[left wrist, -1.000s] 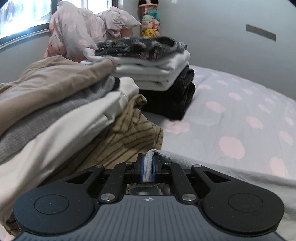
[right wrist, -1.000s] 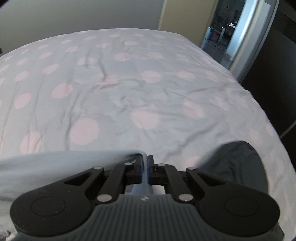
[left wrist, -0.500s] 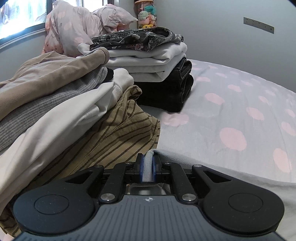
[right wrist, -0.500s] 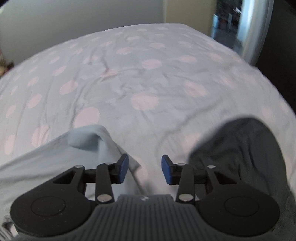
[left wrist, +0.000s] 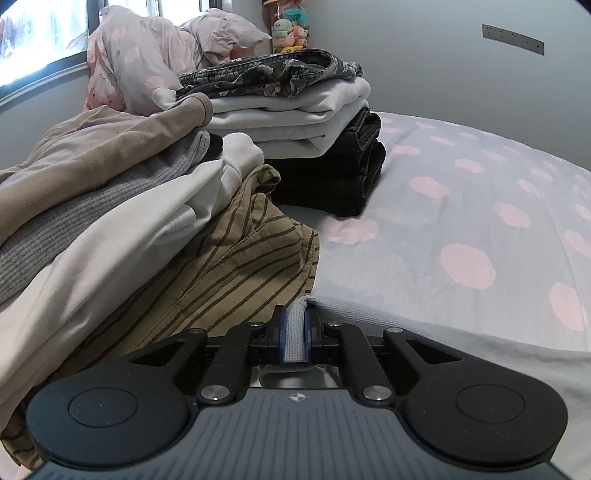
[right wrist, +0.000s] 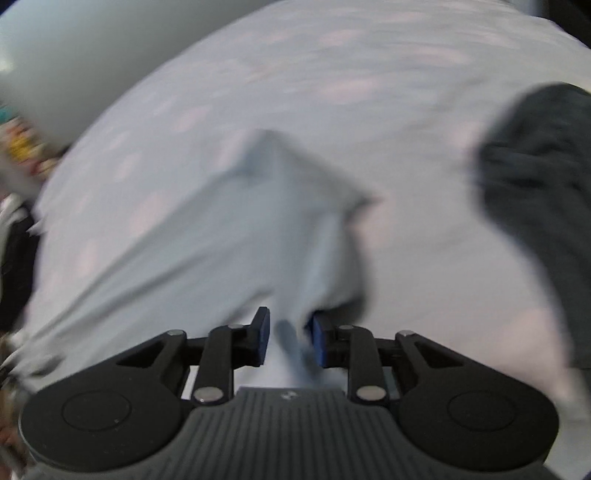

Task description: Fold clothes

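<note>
A pale blue garment [left wrist: 443,332] lies across the dotted bed sheet [left wrist: 461,192]. My left gripper [left wrist: 294,328] is shut on its ribbed edge, beside a tan striped shirt [left wrist: 229,269]. In the blurred right wrist view the same pale blue garment [right wrist: 221,229] stretches away to the left, with a raised corner ahead. My right gripper [right wrist: 290,332] has a fold of it between its jaws. The jaws are closing, and a gap still shows beside the left pad.
A loose pile of beige, grey and white clothes [left wrist: 110,206] sits at my left. Behind it stands a folded stack [left wrist: 295,110] with a floral piece on top. Pillows [left wrist: 147,55] and plush toys [left wrist: 288,29] lie at the back. A dark garment [right wrist: 535,184] lies right.
My right gripper let go of the garment's edge, opened, swung left and down, and now closes around a fold nearer in. The left gripper kept its grip and stayed put.
</note>
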`<action>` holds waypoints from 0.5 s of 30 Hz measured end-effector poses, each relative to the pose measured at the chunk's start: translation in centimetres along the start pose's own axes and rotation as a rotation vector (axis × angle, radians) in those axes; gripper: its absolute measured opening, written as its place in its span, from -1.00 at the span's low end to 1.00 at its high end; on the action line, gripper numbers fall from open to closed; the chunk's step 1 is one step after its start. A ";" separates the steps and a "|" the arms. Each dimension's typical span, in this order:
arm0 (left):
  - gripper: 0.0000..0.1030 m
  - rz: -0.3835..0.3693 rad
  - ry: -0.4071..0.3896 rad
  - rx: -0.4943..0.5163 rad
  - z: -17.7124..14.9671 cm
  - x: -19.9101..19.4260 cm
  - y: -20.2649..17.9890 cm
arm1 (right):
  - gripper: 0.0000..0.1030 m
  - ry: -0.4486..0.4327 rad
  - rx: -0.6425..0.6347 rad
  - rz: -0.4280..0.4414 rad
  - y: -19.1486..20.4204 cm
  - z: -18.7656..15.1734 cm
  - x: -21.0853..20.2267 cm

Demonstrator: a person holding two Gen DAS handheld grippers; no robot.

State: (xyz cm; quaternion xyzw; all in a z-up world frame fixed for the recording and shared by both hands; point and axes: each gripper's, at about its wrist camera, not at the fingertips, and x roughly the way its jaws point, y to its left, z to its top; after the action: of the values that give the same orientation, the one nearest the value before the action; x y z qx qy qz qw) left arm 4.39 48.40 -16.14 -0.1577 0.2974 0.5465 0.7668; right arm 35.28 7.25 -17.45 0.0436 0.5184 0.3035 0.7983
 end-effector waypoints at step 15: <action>-0.78 -0.016 0.016 -0.024 0.1 0.2 0.4 | -0.28 -0.113 0.041 -0.046 -1.4 -1.5 -4.1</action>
State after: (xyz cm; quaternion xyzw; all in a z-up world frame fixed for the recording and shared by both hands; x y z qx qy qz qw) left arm 4.14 48.76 -16.14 -0.1734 0.2956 0.5426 0.7669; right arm 33.48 3.57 -15.45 0.0648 0.4795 0.2714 0.8320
